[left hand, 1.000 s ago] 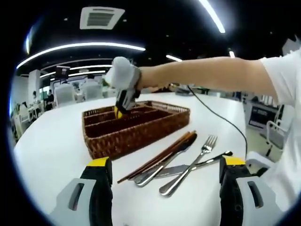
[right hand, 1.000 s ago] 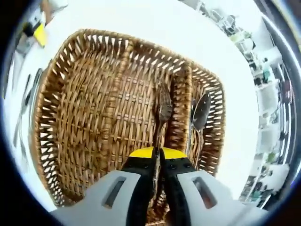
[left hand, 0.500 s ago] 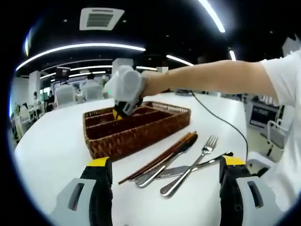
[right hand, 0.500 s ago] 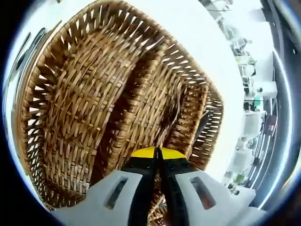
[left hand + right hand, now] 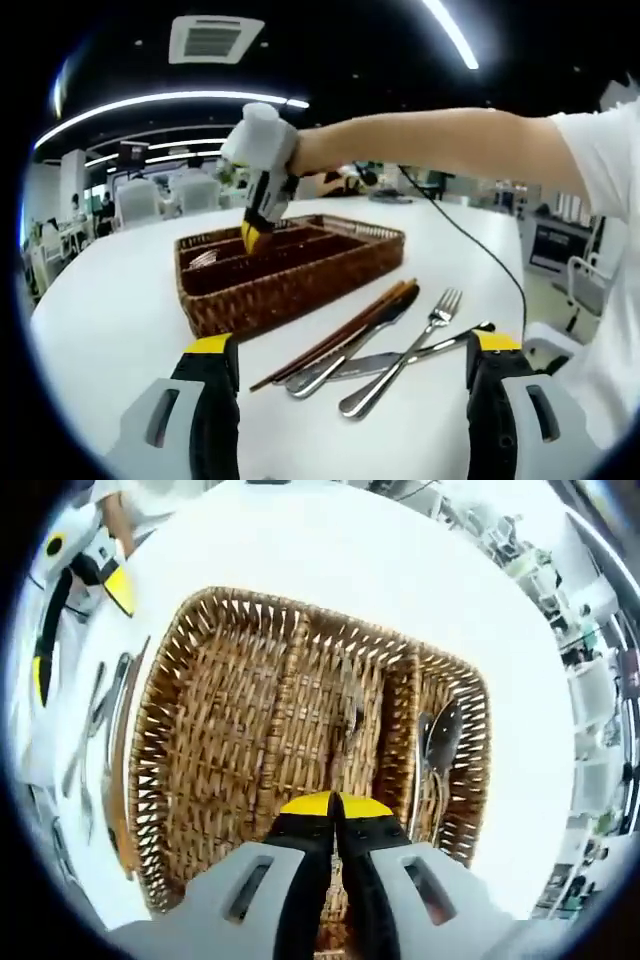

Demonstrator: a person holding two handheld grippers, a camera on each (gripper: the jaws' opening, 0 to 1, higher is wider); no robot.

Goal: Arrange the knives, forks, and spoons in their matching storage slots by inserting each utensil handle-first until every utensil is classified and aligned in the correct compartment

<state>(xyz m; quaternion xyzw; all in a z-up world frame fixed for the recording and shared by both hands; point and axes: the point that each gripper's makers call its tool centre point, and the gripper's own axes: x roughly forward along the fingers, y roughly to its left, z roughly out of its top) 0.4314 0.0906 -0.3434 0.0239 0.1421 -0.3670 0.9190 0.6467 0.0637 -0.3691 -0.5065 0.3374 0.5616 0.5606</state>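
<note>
A brown wicker tray (image 5: 300,268) with long compartments sits on the white table (image 5: 110,310). My right gripper (image 5: 250,238) hovers over it, jaws shut with nothing seen between them. From the right gripper view, my right gripper (image 5: 335,805) looks down on a fork (image 5: 350,715) lying in the tray's (image 5: 215,780) middle slot and a spoon (image 5: 440,738) in the slot beside it. A fork (image 5: 405,348), a knife (image 5: 345,368), a spoon (image 5: 335,358) and chopsticks (image 5: 345,325) lie loose in front of my open left gripper (image 5: 353,343).
A person's bare arm (image 5: 440,145) reaches in from the right, holding the right gripper. A black cable (image 5: 470,245) trails across the table. The left gripper (image 5: 75,565) and loose cutlery (image 5: 100,710) appear left of the tray. Chairs and desks stand behind.
My right gripper has lifted away from the tray, so the tray looks smaller; the fork stays in its slot. The left gripper and loose cutlery have not moved.
</note>
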